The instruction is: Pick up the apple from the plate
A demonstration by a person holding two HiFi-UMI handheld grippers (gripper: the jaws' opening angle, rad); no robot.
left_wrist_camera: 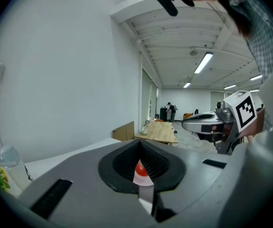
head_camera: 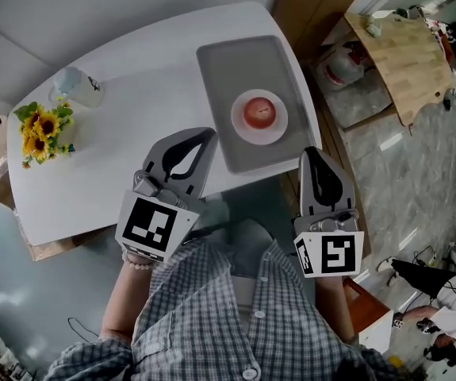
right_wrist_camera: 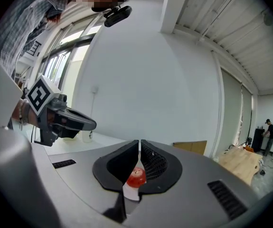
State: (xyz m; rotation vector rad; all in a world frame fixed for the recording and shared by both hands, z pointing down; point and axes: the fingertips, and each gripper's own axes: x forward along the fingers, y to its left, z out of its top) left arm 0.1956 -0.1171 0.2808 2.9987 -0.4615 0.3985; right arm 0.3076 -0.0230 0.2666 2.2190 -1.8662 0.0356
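Observation:
A red apple (head_camera: pixel 259 113) sits on a small white plate (head_camera: pixel 239 125), which rests on a grey tray (head_camera: pixel 235 70) at the right of the white table (head_camera: pixel 132 94). My left gripper (head_camera: pixel 205 134) hovers over the table's near edge, just left of the tray, with its jaws shut and empty. My right gripper (head_camera: pixel 312 151) hangs off the table's right front corner, also shut and empty. In the left gripper view the apple (left_wrist_camera: pixel 141 168) shows through the hollow behind the closed tips (left_wrist_camera: pixel 140 142). The right gripper view shows the apple (right_wrist_camera: pixel 136 176) the same way, ahead of the gripper (right_wrist_camera: pixel 140 141).
Sunflowers (head_camera: pixel 41 129) and a clear bottle (head_camera: pixel 78 86) stand at the table's left end. A cardboard sheet (head_camera: pixel 316 10) and a wooden board (head_camera: pixel 402 50) lie on the floor beyond the right edge. A person (right_wrist_camera: pixel 268 133) stands far back in the room.

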